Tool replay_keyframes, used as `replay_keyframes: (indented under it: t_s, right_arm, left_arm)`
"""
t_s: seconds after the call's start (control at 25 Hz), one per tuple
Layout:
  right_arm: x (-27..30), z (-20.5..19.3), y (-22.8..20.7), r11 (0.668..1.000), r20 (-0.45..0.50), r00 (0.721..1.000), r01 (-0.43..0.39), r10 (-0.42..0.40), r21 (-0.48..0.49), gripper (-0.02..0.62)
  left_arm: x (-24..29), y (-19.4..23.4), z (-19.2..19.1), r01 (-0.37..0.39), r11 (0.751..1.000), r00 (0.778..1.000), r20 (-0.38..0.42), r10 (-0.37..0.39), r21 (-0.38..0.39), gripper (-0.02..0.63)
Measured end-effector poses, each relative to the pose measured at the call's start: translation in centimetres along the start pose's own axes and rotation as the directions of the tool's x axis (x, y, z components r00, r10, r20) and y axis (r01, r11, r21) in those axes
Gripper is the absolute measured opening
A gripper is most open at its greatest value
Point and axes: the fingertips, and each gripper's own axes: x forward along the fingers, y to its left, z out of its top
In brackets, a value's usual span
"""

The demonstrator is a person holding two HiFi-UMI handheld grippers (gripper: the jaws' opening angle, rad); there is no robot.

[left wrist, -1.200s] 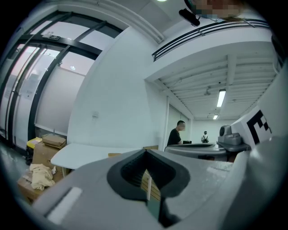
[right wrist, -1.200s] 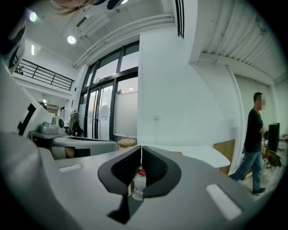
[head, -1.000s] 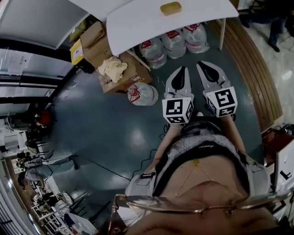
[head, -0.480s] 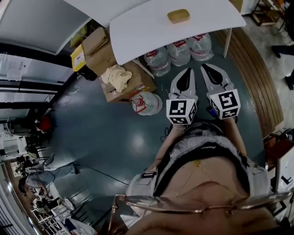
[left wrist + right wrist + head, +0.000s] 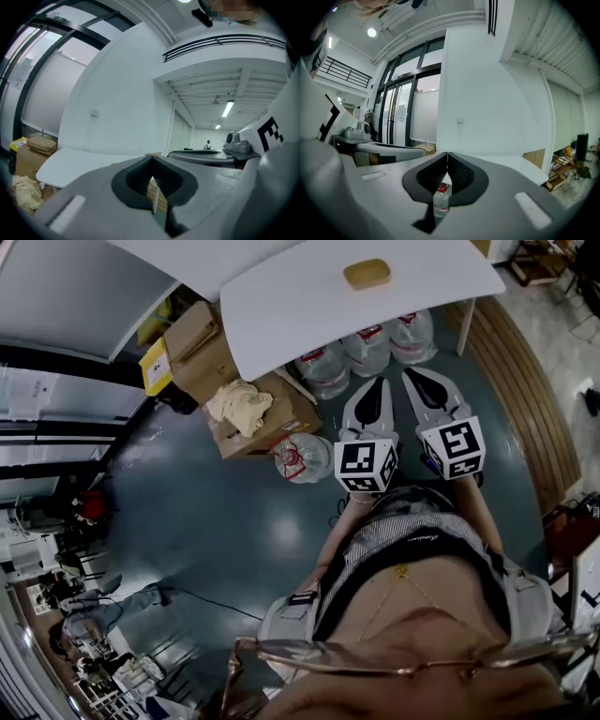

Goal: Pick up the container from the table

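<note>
So, nearest the person's chest, the left gripper (image 5: 377, 381) and right gripper (image 5: 410, 373) sit side by side, both with jaws clenched together on nothing. Just past them, water jugs (image 5: 370, 345) stand under the white table (image 5: 281, 306). The container (image 5: 367, 274) — small, tan — lies toward the table's far side, well apart from both grippers. I'd call this the approach step: the next move needs a reach over the tabletop, with the jaws opened first.
</note>
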Motion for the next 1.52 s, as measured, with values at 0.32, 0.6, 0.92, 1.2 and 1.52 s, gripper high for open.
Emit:
replay_keyframes:
  t_s: [0.32,0.6,0.92,1.2,1.52]
  right_arm:
    - [1.2,0.4,0.6,0.999,-0.007,0.999,0.039,-0.04,-0.002,0.023]
    - [1.4,0.5,0.6,0.998,-0.015,0.998,0.055,-0.055,-0.011,0.023]
    - [2.3,0.1,-1.2,0.998,-0.016,0.998,0.062,-0.062,0.002,0.023]
    - [4.7,0.7,-4.3,0.998,-0.011,0.998,0.063,-0.063,-0.008,0.023]
    - [7.5,1.2,-8.7,0.999,0.003,0.999,0.05,-0.05,0.001,0.023]
  left_arm:
    - [0.4,2.1,0.4,0.023,1.0,1.0,-0.013,-0.023,-0.021,0.0]
    - [0.3,2.6,0.9,0.026,0.999,1.0,-0.006,-0.026,-0.02,0.0]
    - [2.2,2.8,0.3,0.021,1.0,0.999,-0.024,-0.022,-0.014,0.0]
    - [6.1,3.3,1.0,0.018,1.0,0.999,-0.029,-0.018,0.004,0.0]
    - [11.3,3.2,1.9,0.014,1.0,1.0,-0.016,-0.014,0.019,0.0]
